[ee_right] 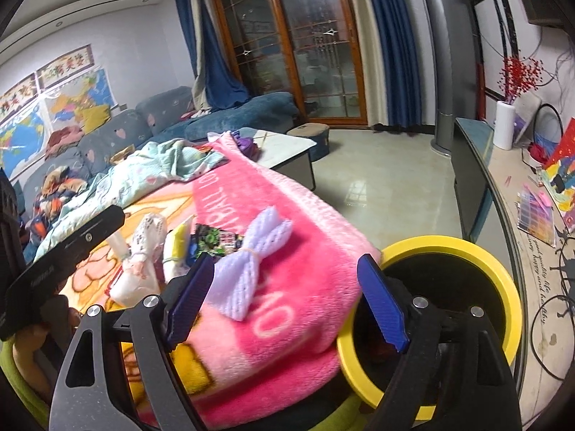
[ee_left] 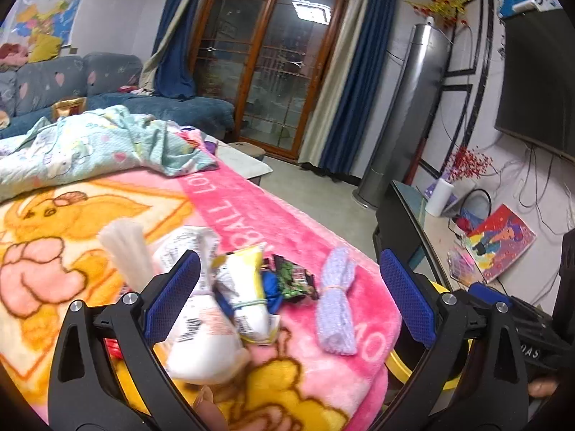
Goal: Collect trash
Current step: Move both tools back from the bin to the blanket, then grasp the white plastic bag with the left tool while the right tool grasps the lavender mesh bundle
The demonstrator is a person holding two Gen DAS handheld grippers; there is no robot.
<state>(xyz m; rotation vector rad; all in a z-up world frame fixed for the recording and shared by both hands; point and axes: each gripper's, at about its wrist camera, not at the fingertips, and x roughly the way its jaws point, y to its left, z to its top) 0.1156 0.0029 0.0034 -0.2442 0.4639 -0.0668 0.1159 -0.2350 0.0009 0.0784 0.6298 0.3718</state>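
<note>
Trash sits in a loose cluster on the pink cartoon blanket [ee_left: 251, 212], near its right edge. Left to right in the left wrist view: clear plastic wrap [ee_left: 125, 251], white labelled bag [ee_left: 201, 334], yellow-white packet [ee_left: 244, 298] with a rubber band round it, something blue [ee_left: 272, 287] behind that, dark green-printed wrapper [ee_left: 294, 280], then the lilac foam net [ee_left: 336, 301] tied at the middle, lying apart from the rest.

Left gripper [ee_left: 287, 305]: blue pads wide apart, nothing held. Left pad overlaps the white bag in frame; contact cannot be judged. The cluster lies between the fingers.

Right gripper [ee_right: 289, 301]: also spread wide, empty. Lilac net [ee_right: 251, 269] is just ahead of its left pad.

Left view only: barcode on the white bag, wall TV [ee_left: 539, 82] far right, just a sliver of yellow rim low right.

Right view only: whole yellow-rimmed bin [ee_right: 503, 276] with dark inside, just beside the blanket's right edge, below the right pad; the left tool's black body [ee_right: 64, 251] at far left; lime-green edge [ee_right: 21, 388] bottom left, unclear what it is.

Both views: rumpled mint quilt [ee_left: 90, 143] far left on the blanket, blue sofa [ee_left: 107, 82] behind, glass doors [ee_left: 273, 61] with blue curtains, side counter [ee_right: 521, 237] on the right.
</note>
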